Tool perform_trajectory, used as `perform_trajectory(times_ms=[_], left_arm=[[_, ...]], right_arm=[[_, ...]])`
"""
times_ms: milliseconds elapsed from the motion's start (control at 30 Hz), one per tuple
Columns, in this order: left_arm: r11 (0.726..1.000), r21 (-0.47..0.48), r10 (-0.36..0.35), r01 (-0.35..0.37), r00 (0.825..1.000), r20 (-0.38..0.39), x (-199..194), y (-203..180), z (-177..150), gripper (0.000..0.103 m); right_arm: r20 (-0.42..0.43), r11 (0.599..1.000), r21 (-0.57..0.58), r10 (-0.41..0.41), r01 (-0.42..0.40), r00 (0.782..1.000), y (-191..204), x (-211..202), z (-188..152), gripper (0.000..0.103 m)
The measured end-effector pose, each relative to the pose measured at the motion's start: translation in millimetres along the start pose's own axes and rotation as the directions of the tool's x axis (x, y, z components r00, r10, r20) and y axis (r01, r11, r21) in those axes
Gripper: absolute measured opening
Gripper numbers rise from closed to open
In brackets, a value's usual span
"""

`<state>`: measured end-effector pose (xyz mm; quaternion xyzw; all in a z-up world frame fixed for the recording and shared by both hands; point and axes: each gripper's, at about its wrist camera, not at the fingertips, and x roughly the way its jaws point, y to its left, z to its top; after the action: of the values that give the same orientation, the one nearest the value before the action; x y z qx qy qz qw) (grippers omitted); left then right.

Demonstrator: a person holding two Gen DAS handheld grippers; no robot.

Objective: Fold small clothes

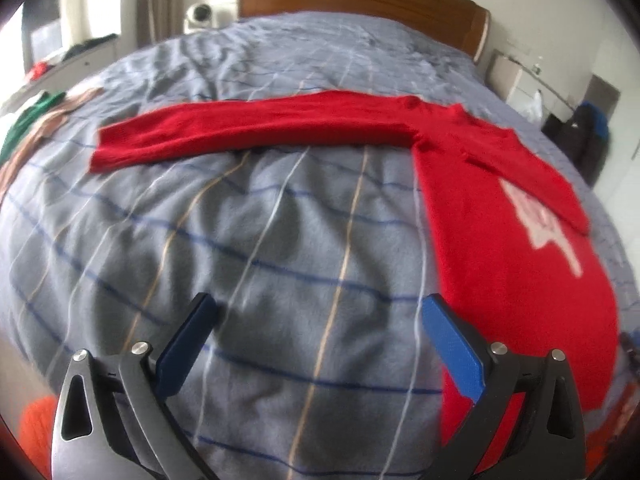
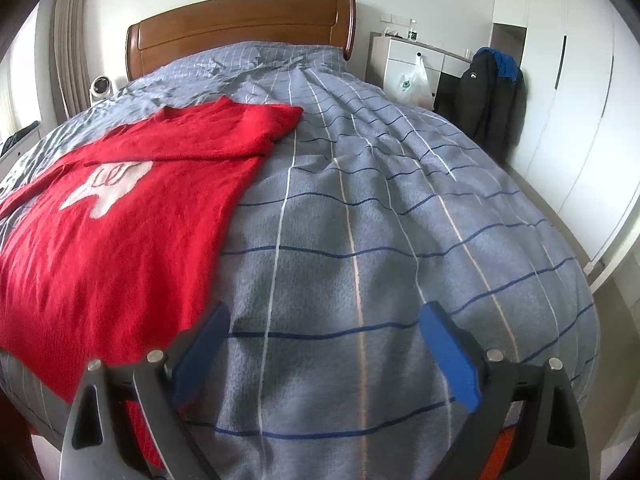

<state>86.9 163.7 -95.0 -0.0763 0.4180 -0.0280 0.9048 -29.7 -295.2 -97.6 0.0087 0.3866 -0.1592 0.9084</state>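
The red sweater (image 1: 500, 208) runs behind the left gripper's right finger (image 1: 452, 344), so its near hem is hidden there; the white motif (image 1: 544, 224) is too blurred to read. In the right wrist view, the sweater's left sleeve is cut off by the left edge. Far left, a clothes pile (image 1: 36, 120) is blurred.

Red knitted sweater (image 2: 120, 240): soft, fuzzy, matt wool-like cloth, with a white knitted motif. Grey checked duvet cover (image 2: 360, 220) beneath the sweater: matt woven cloth, creased. Brown wooden headboard (image 2: 240, 28) beyond the sweater: smooth, semi-gloss varnish. Left claw (image 1: 322, 328) and right claw (image 2: 324, 332): matt blue plastic pads, dark matt frames, bright metal pins.
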Motion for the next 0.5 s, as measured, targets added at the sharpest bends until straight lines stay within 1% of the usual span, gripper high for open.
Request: perform_trajectory(times_ms=[33, 67, 100, 133, 200, 233, 267, 300, 333, 367, 400, 433, 467, 500], left_arm=[[1.0, -0.007, -0.012, 0.012, 1.0, 0.006, -2.4, 6.7, 9.0, 0.102], [1.0, -0.02, -0.005, 0.005, 1.0, 0.021, -5.2, 18.7, 23.0, 0.102], [0.999, -0.036, 0.01, -0.009, 1.0, 0.026, -6.0, 31.0, 34.8, 0.102], [0.997, -0.068, 0.033, -0.031, 0.999, 0.026, -5.4, 50.4, 51.3, 0.102], [0.989, -0.13, 0.074, -0.071, 0.997, 0.021, -1.6, 85.5, 74.5, 0.102], [0.981, -0.168, 0.105, -0.101, 0.994, 0.011, 2.2, 104.8, 83.8, 0.102], [0.962, -0.226, 0.153, -0.152, 0.988, -0.011, 8.7, 129.7, 93.2, 0.102], [0.946, -0.269, 0.179, -0.181, 0.983, -0.035, 14.6, 146.4, 98.5, 0.102], [0.931, -0.306, 0.187, -0.197, 0.98, -0.063, 21.4, 161.1, 102.3, 0.102], [0.918, -0.345, 0.176, -0.198, 0.98, -0.095, 31.3, 175.8, 104.3, 0.101], [0.911, -0.364, 0.16, -0.191, 0.981, -0.114, 38.2, 182.7, 104.6, 0.099], [0.906, -0.382, 0.141, -0.182, 0.981, -0.133, 47.5, 187.1, 104.2, 0.091], [0.905, -0.384, 0.139, -0.185, 0.98, -0.144, 52.7, 187.9, 103.9, 0.078], [0.904, -0.376, 0.154, -0.202, 0.976, -0.153, 57.7, 184.7, 103.8, 0.07]], right_arm=[[0.002, 1.0, -0.001, 0.002, -0.002, 1.0, 0.0, -0.3, 0.0, 0.095], [0.003, 1.0, -0.002, 0.004, -0.004, 1.0, 0.2, -0.7, -0.3, 0.095], [0.004, 1.0, -0.005, 0.008, -0.008, 1.0, 0.3, -1.1, -0.8, 0.095], [0.003, 1.0, -0.007, 0.01, -0.01, 1.0, 0.3, -0.9, -1.3, 0.095], [-0.004, 1.0, -0.006, 0.015, -0.015, 1.0, 0.0, 0.5, -2.1, 0.095], [-0.007, 1.0, -0.004, 0.018, -0.018, 1.0, -0.3, 1.3, -2.0, 0.095], [-0.01, 1.0, 0.001, 0.023, -0.023, 1.0, -0.8, 2.4, -1.9, 0.095], [-0.013, 1.0, 0.006, 0.027, -0.027, 1.0, -0.9, 3.3, -1.6, 0.095], [-0.015, 0.999, 0.008, 0.032, -0.032, 0.999, -0.9, 4.0, -1.7, 0.095], [-0.018, 0.999, 0.01, 0.037, -0.036, 0.999, -0.7, 5.0, -1.6, 0.095], [-0.023, 0.999, 0.01, 0.04, -0.04, 0.999, 0.1, 6.1, -1.8, 0.095], [-0.026, 0.999, 0.007, 0.039, -0.039, 0.999, 0.9, 6.8, -2.1, 0.095], [-0.029, 0.999, 0.003, 0.038, -0.038, 0.999, 1.9, 7.3, -2.6, 0.095], [-0.032, 0.999, -0.004, 0.036, -0.036, 0.999, 3.4, 8.2, -2.9, 0.095]])
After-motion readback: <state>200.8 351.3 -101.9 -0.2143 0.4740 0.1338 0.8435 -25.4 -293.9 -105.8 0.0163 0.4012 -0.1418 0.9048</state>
